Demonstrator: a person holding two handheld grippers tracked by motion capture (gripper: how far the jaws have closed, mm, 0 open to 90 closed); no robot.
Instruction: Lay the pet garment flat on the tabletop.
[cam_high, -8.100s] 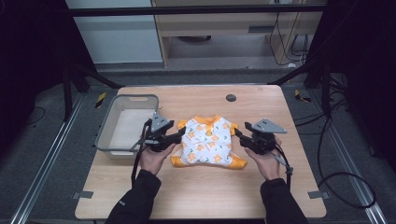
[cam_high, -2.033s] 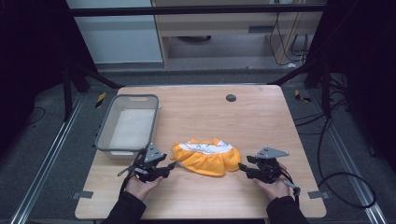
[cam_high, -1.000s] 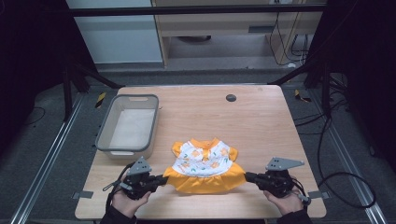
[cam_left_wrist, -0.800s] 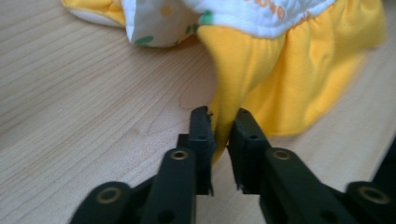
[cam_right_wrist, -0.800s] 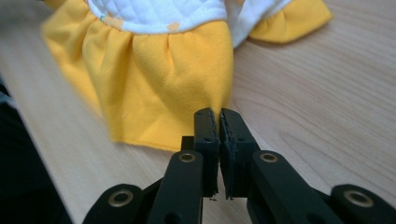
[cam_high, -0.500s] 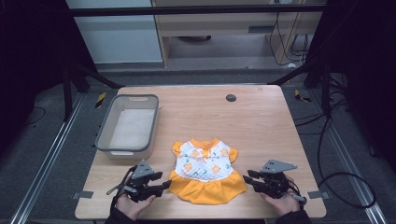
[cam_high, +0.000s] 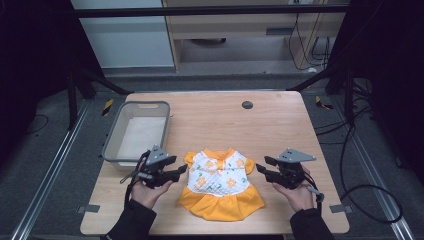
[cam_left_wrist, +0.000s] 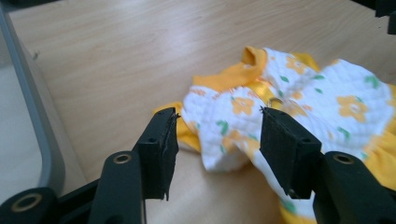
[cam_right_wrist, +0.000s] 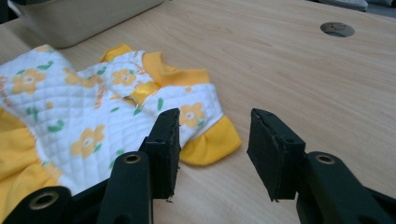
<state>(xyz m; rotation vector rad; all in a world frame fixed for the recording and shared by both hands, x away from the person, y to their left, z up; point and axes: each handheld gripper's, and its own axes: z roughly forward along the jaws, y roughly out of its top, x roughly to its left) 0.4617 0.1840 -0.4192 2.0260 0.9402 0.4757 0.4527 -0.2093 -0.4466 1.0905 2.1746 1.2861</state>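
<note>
Left gripper (cam_high: 172, 173), right gripper (cam_high: 264, 166): both released | small white quilted dress (cam_high: 220, 182), orange flowers: flat, collar toward bench's far edge, orange skirt toward near edge.

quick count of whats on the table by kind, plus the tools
dress: 1, white with orange flowers and an orange skirt, lying flat
basket: 1, grey, at the table's left edge
tools: 2, left tool and right tool, both open, one on each side of the dress
total: 4
</note>
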